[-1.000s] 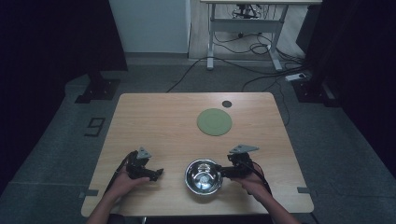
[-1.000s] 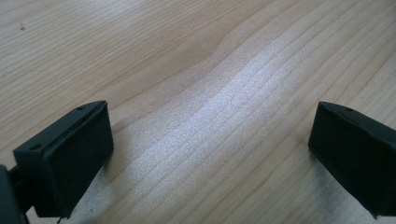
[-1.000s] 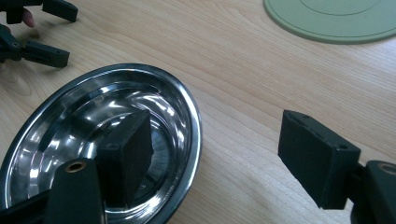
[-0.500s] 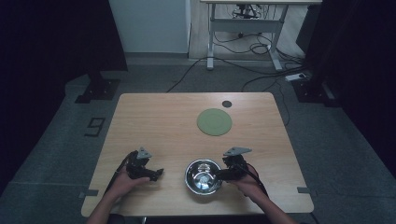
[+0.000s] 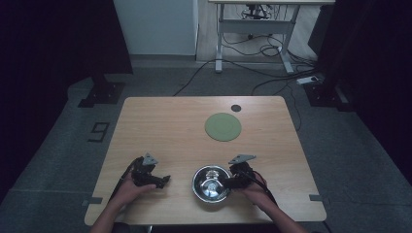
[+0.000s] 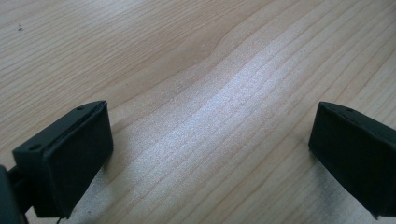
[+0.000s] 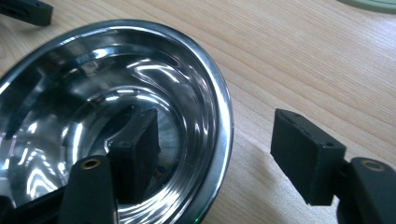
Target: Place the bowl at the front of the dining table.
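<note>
A shiny steel bowl [image 5: 211,183] sits near the table's front edge, a little right of centre. My right gripper [image 5: 230,182] is at the bowl's right rim [image 7: 224,140], open, with one jaw inside the bowl and the other outside on the wood. The jaws straddle the rim without closing on it. My left gripper [image 5: 164,180] rests low on the table to the bowl's left, open, with bare wood [image 6: 210,140] between its jaws. A flat green round mat [image 5: 223,126] lies farther back on the table.
A small dark round mark [image 5: 236,108] sits near the table's far edge behind the mat. The wooden table [image 5: 160,126] has bare room at its left and middle. Beyond it are a dark floor, cables and a desk frame.
My right gripper has slid left to the bowl's rim, so one jaw now sits inside the bowl. The left gripper has barely moved.
</note>
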### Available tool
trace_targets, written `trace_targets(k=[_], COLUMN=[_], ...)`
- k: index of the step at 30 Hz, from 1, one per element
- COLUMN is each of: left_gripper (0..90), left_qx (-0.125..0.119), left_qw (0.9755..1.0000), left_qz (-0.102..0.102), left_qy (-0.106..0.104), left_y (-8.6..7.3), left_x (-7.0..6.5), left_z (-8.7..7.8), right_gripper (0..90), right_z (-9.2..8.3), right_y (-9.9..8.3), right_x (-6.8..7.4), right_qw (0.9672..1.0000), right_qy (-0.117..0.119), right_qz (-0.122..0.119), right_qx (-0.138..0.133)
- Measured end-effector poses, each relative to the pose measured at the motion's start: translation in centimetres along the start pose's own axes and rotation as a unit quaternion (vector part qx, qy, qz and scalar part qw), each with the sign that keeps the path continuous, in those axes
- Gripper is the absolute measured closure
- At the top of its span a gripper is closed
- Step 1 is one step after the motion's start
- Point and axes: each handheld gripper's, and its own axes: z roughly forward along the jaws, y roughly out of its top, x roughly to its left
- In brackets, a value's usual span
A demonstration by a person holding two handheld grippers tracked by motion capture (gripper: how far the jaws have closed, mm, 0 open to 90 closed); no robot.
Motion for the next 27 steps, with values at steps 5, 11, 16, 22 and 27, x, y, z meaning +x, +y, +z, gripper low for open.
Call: trace_targets(k=[5,11,16,22,27], left_gripper=[0.0,0.0,0.0,0.0,0.0], left_qx=[0.0,0.0,0.0,0.0,0.0], left_qw=[1.0,1.0,1.0,1.0,1.0], left_qz=[0.0,0.0,0.0,0.0,0.0], left_qy=[0.0,0.0,0.0,0.0,0.0], left_y=[0.0,0.0,0.0,0.0,0.0], left_x=[0.0,0.0,0.0,0.0,0.0], left_z=[0.0,0.0,0.0,0.0,0.0], right_gripper=[36.3,40.6,45.6,53.0,62.0], right_z=[0.4,0.9,1.2,1.4,1.3], right_y=[-0.1,-0.4,-0.5,-0.6,-0.5], right_x=[0.1,0.2,0.3,0.4,0.3], right_qw=[0.9999,0.9996,0.9993,0.999,0.999], right_qy=[-0.003,-0.007,-0.012,-0.012,0.003], right_qz=[-0.003,-0.009,-0.01,-0.013,-0.01], right_qx=[0.01,0.025,0.035,0.04,0.042])
